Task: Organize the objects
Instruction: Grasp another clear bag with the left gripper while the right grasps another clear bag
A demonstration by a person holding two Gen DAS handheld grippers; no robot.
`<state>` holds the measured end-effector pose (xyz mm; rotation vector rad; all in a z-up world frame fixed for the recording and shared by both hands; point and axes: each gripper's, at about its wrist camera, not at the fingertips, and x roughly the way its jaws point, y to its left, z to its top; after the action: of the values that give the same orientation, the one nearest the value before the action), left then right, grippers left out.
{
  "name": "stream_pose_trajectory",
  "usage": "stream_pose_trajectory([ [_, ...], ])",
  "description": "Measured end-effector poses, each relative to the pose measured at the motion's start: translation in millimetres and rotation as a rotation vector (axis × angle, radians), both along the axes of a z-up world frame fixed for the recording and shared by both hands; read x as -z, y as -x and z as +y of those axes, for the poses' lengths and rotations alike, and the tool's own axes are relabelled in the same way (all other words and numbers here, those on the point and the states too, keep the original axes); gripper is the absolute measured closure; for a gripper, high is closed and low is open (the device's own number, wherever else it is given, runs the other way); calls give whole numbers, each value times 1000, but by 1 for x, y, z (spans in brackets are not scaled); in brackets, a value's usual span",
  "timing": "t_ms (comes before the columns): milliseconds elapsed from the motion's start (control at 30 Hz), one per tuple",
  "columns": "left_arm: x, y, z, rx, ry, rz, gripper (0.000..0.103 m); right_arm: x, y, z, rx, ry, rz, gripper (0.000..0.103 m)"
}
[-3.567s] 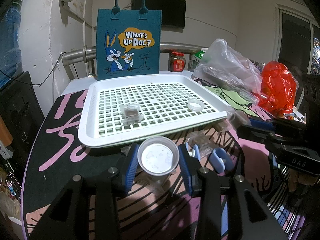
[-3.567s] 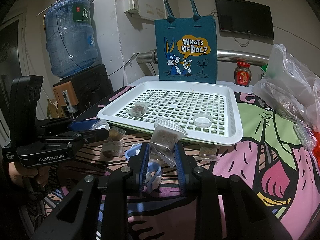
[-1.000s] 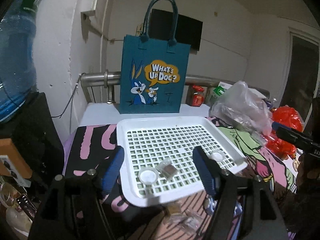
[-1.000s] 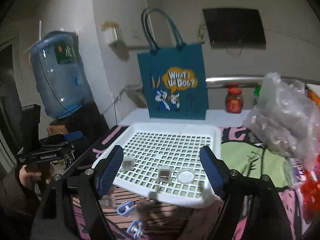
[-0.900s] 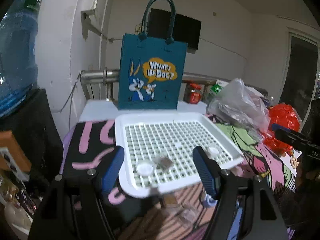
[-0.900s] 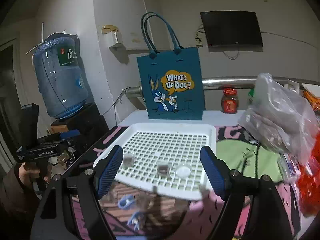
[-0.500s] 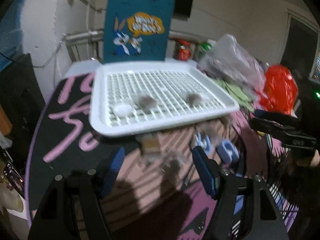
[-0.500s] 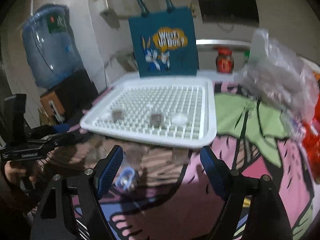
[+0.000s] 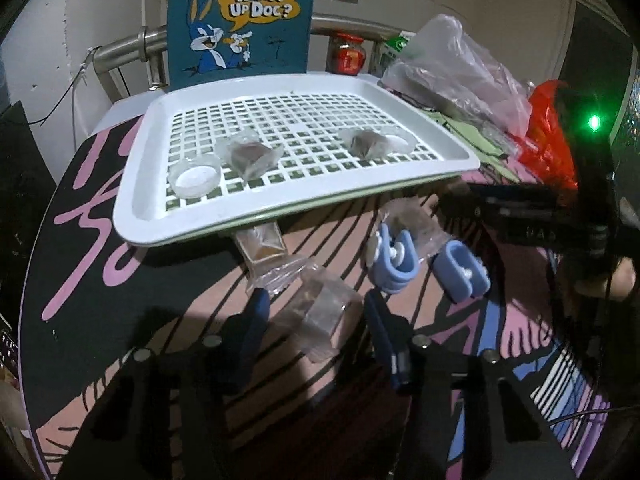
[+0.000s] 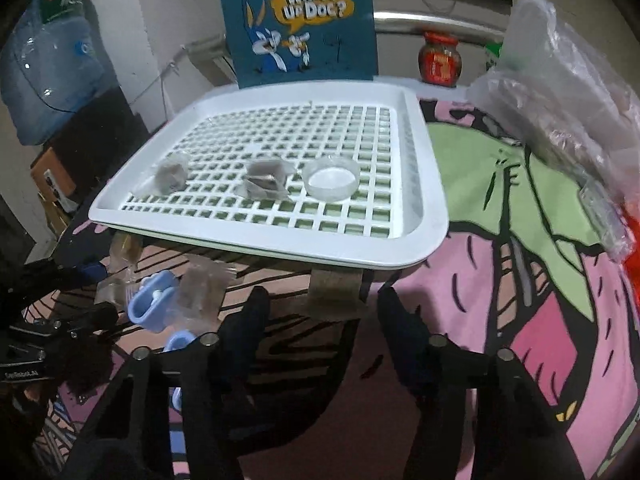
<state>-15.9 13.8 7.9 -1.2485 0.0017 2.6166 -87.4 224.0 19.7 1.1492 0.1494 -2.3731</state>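
Observation:
A white gridded tray (image 9: 280, 212) holds two clear lids (image 9: 195, 176) and two small clear packets (image 9: 248, 154). In front of it, my left gripper (image 9: 316, 320) is low over the patterned cloth. Its jaws are closing around a clear plastic packet (image 9: 326, 308), with small gaps still showing at both pads. My right gripper (image 10: 324, 316) is also closing. A brown packet (image 10: 336, 290) lies between its fingers, half under the tray (image 10: 360, 256) rim and untouched. Blue clips (image 9: 394, 256) lie to the right of my left gripper.
A teal cartoon tote bag (image 9: 240, 20) stands behind the tray beside a red jar (image 10: 438, 60). A clear plastic bag (image 10: 560, 92) and a red bag (image 9: 548, 136) crowd the right side. More packets (image 9: 264, 248) lie by the tray's front edge. A water bottle (image 10: 52, 52) stands at left.
Both grippers have dropped from above the tray to the cloth in front of it and tipped downward. Their jaws have narrowed, each now around a packet.

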Motion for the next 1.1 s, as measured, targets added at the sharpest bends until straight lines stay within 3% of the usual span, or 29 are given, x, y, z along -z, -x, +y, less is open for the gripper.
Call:
stream_pose_trajectory([
  [33,-1,0,1,3,2,5,59,-1,1,-1,4,-2,5,53],
  [67,-1,1,1,8,-4,5,68,0,3,-1,9,-3,2,54],
  [133,-1,0,1,9,0,3,70,1,6,-1,15,-9,-7,62],
  [233,-2,-3,1,9,-3,6,72,0,2,-2,4,-13,-4,65],
  [333,-3,-9,-4,7,-34,11,73,0,-8,0,-23,6,-10,78],
  [433,-6,-18,-8,-4,-46,26,74,-1,-21,6,-41,26,-12,78],
  [467,-8,-20,-9,-3,-50,32,80,-1,-23,8,-47,37,-11,78],
  [900,-29,-33,-12,-32,-78,154,80,-36,-67,-7,-124,75,185,78],
  [1100,-31,-38,-7,-50,-16,237,80,-31,-74,-9,-145,86,216,78],
])
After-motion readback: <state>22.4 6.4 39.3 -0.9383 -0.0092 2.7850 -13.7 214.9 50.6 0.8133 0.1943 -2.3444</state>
